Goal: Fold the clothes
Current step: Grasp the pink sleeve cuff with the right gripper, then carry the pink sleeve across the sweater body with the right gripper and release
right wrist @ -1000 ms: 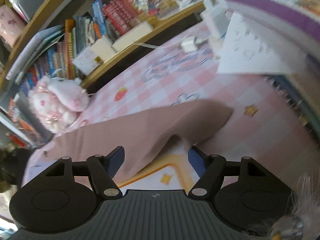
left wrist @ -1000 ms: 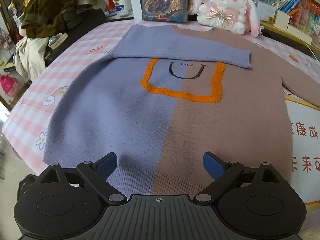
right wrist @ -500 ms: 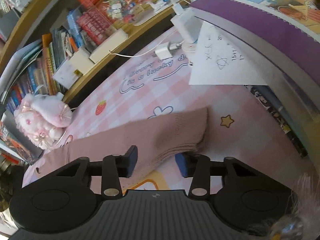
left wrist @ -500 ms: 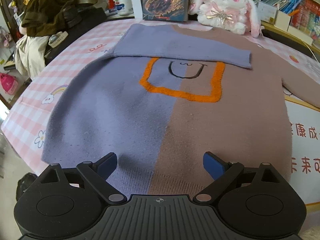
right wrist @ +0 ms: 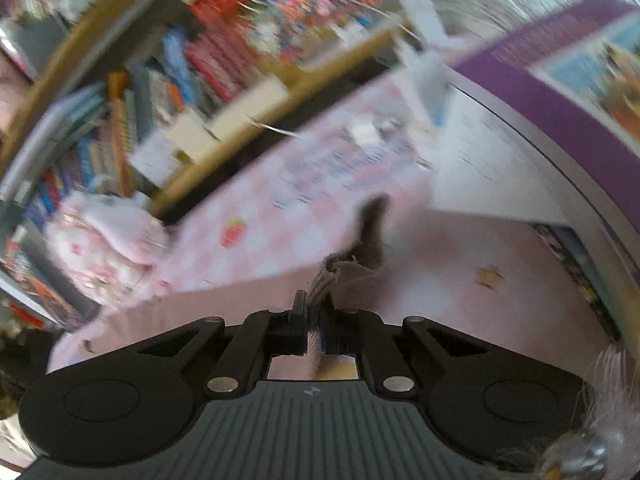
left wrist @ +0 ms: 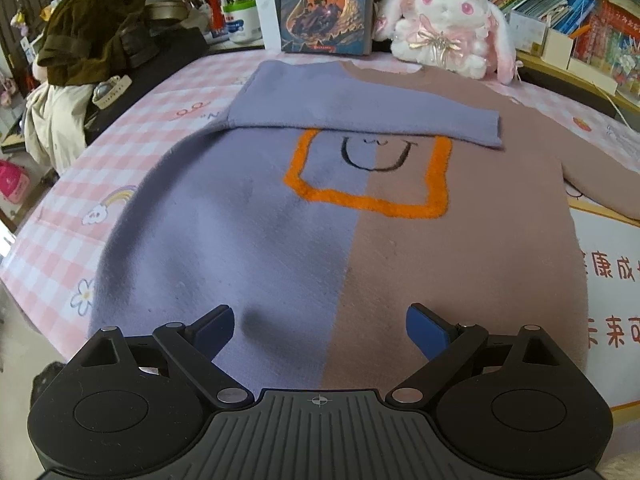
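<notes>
My right gripper has just clamped shut on the brown sleeve cuff and lifts it off the pink check cloth — second sleeve fold starting — while my left gripper hangs open over the sweater hem, sweater flat before the plush rabbit.

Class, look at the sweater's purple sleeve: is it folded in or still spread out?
Folded in. The purple sleeve lies flat across the sweater chest, its cuff reaching the brown half, above the orange square.
</notes>
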Available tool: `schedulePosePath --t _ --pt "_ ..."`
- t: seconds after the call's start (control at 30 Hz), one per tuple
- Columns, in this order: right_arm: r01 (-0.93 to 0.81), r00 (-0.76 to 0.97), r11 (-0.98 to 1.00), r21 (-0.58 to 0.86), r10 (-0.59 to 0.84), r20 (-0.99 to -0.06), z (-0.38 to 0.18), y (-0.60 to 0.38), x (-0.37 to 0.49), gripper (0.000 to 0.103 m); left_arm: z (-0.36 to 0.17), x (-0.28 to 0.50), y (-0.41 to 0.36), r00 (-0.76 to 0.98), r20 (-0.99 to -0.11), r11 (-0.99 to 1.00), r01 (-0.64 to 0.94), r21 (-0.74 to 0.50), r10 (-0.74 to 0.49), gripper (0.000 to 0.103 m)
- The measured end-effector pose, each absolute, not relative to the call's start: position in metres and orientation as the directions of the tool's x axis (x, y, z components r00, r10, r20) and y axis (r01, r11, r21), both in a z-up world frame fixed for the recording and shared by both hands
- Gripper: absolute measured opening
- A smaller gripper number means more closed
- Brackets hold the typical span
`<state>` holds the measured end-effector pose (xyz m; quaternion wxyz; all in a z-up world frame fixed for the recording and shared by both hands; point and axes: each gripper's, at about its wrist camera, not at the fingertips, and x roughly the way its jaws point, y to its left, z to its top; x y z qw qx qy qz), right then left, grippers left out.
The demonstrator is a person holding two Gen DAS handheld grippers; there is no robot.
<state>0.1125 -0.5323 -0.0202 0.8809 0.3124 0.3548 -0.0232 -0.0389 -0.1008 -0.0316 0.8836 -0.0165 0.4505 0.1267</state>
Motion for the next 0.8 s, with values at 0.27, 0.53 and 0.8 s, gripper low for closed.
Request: schedulePosePath --t 0.27,0.53,0.8 --pt "0.118 0.789 0.827 0.549 0.258 -0.558 0.02 -0.46 0.131 0.005 -0.026 -0.046 -0.065 0.639 -0.755 0.984 -0.174 0.046 0.148 0.095" --pt "0.013 0.8 0.842 0.539 0.315 -0.51 0.052 -0.353 0.146 0.005 -0.005 -0.046 0.001 0.723 -0.685 0.995 -0.09 0.041 0.093 0.095" --pt "-0.099 0.786 0.873 0.478 0.363 -0.5 0.063 -0.225 0.162 0.005 0.002 -0.056 0.066 0.761 -0.645 0.998 -0.058 0.039 0.07 0.095"
